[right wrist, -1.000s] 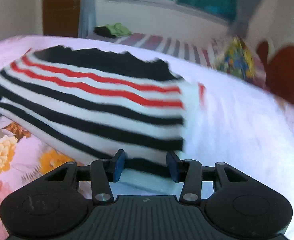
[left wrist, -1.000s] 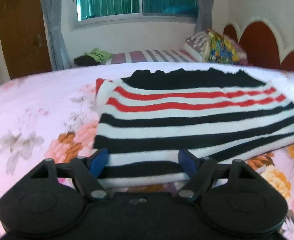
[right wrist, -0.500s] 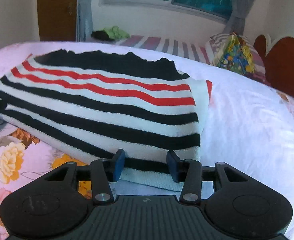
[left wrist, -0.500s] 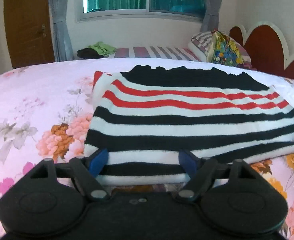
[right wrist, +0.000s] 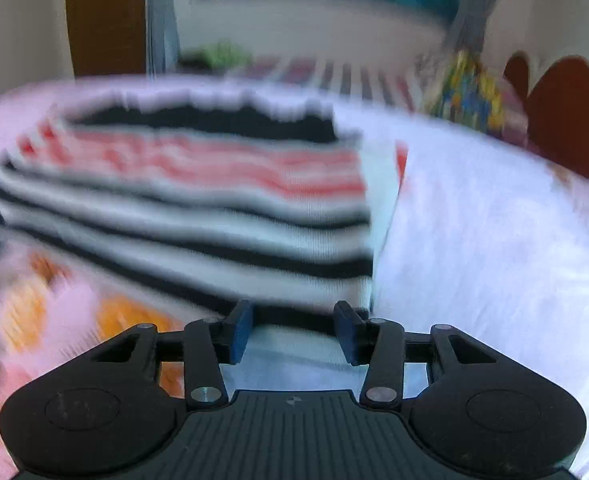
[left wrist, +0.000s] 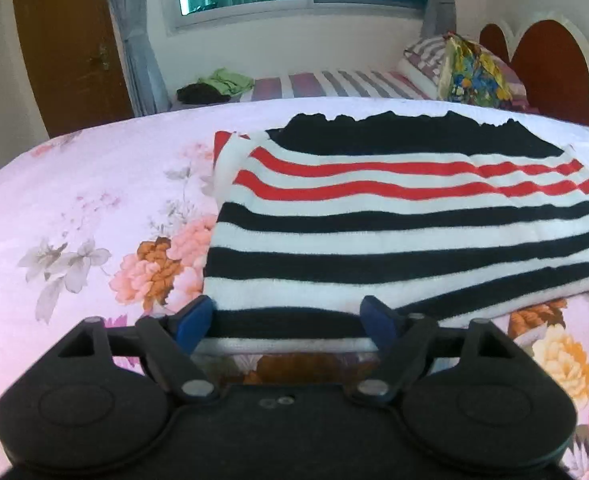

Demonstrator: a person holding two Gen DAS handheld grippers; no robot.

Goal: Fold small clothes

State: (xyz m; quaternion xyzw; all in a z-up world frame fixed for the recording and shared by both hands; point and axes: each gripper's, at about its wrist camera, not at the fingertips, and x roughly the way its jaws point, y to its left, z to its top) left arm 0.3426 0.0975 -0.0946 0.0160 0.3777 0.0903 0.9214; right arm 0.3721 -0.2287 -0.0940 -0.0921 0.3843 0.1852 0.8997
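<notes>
Lying folded on floral bedsheet [left wrist: 94, 208], striped sweater [left wrist: 394, 216], patterned pillow [left wrist: 474, 68] beyond

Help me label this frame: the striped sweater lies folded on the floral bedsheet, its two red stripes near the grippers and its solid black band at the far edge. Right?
Not quite. The striped sweater does lie folded on the floral bedsheet, but its two red stripes run toward the far side, just below the solid black band; black and white stripes are nearest the grippers. The left wrist view shows it.
</notes>
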